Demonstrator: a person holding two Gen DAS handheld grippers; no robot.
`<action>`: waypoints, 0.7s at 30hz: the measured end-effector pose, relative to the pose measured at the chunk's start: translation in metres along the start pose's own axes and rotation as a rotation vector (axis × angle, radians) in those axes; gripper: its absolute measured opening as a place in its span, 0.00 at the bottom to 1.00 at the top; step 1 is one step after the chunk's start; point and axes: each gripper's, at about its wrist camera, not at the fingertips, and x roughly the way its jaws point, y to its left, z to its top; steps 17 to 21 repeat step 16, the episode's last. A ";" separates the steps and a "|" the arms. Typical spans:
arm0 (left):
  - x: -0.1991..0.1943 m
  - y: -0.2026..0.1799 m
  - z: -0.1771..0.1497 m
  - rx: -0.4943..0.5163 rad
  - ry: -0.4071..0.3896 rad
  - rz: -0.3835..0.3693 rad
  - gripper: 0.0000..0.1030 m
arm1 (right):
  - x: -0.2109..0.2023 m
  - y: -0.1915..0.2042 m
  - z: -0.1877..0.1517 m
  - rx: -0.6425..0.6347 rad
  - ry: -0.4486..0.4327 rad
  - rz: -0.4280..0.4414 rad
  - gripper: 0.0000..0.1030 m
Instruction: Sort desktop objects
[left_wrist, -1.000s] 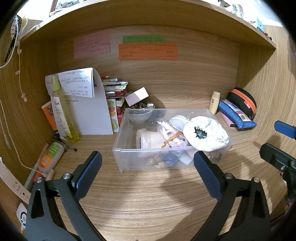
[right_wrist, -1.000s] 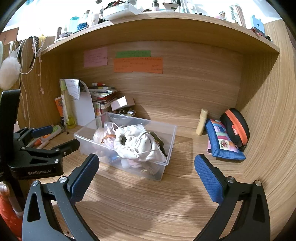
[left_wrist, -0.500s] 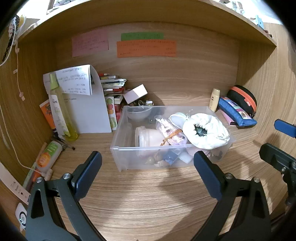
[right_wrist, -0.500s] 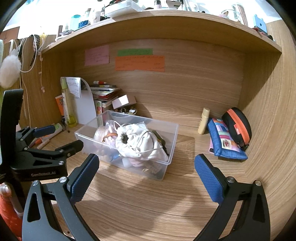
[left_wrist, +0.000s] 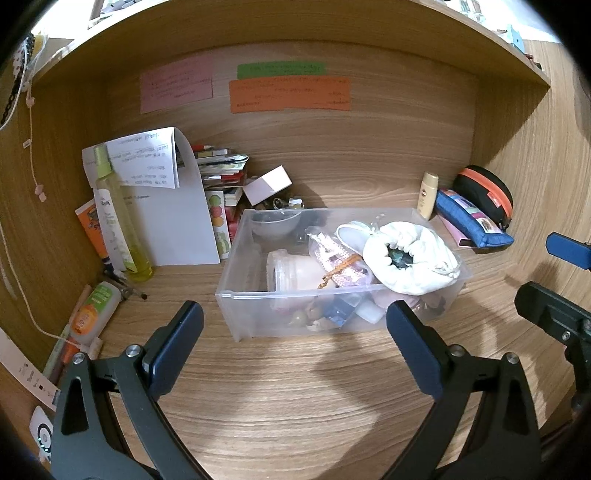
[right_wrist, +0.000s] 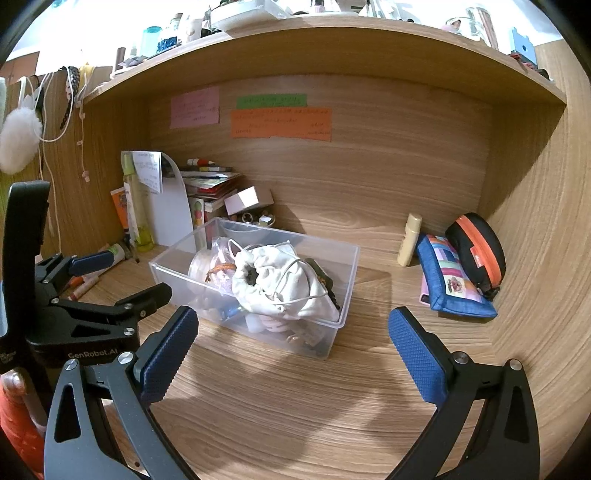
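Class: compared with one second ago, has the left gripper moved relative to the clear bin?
Yes. In the left wrist view the clear bin sits slightly lower against the left gripper, suggesting it rose or tilted slightly.

Home study desk alcove in wood laminate (left_wrist: 295, 406), handwritten sticky notes (left_wrist: 290, 94) on the back panel, stacked books (left_wrist: 221, 173), pencil case (right_wrist: 454, 280), cluttered overhead shelf (right_wrist: 295, 26), hanging cords (right_wrist: 48, 122)

Desk (left_wrist: 295, 387): showing matt wood grain, lightly sheened where light is falling.
Bin (left_wrist: 258, 310): looking like clear, smooth plastic, slightly frosted.
Drawstring pouch (left_wrist: 413, 258): appearing as soft, creased white cloth.
Spray bottle (left_wrist: 122, 229): gleaming as glossy translucent yellow-green plastic.
Notes (left_wrist: 290, 94): showing as flat matt paper.
Right gripper (right_wrist: 291, 354): wearing blue, finely textured pads (right_wrist: 415, 354) on matt black arms.
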 end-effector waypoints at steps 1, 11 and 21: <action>0.000 0.000 0.000 0.000 0.000 0.001 0.98 | 0.001 0.000 0.000 0.000 0.002 0.000 1.00; -0.002 -0.001 0.000 0.007 -0.023 0.012 0.98 | 0.005 -0.001 -0.001 0.001 0.011 0.006 1.00; -0.001 0.000 0.000 0.006 -0.010 0.003 0.98 | 0.005 0.000 0.000 -0.003 0.013 0.009 1.00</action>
